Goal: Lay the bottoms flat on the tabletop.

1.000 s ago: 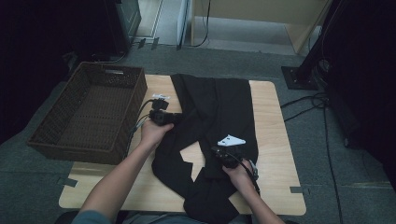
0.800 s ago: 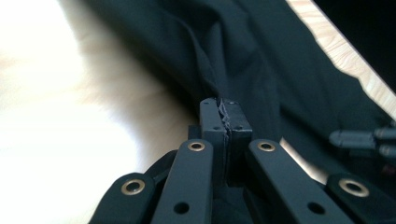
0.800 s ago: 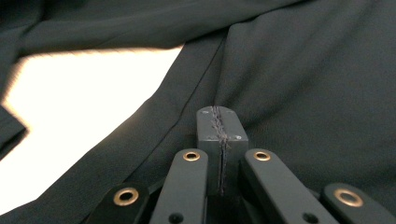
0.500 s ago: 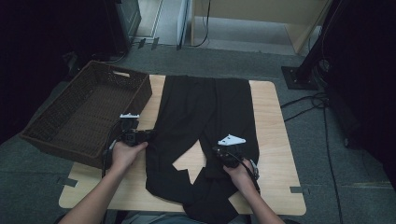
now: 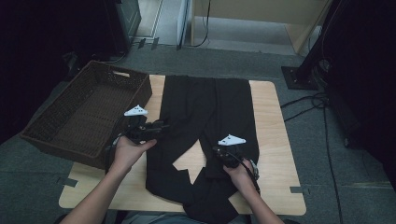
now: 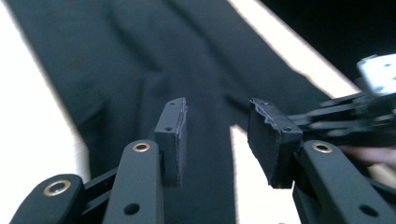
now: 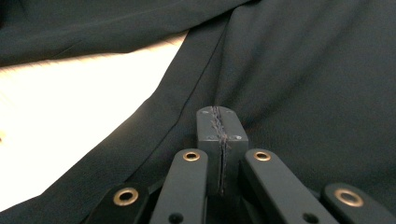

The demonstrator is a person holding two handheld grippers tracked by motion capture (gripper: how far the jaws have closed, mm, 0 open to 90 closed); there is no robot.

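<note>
Black trousers lie flat on the wooden table, waist at the far end and legs toward me. My left gripper hovers over the left leg's outer edge, next to the basket. Its jaws have just been opening, and in the left gripper view they stand apart with nothing between them, the trousers below. My right gripper rests on the right leg. In the right gripper view its pads are pressed together, pinching the dark cloth, which puckers at their tip.
A dark woven basket sits at the table's left edge, nothing inside. Bare wood shows between the trouser legs. Cables run over the grey floor at the right. Dark furniture stands around the table.
My left gripper swung left off the trousers toward the basket, came partly back, rose, and its jaws opened. The left leg now lies straighter. The right gripper stayed put, still shut.
</note>
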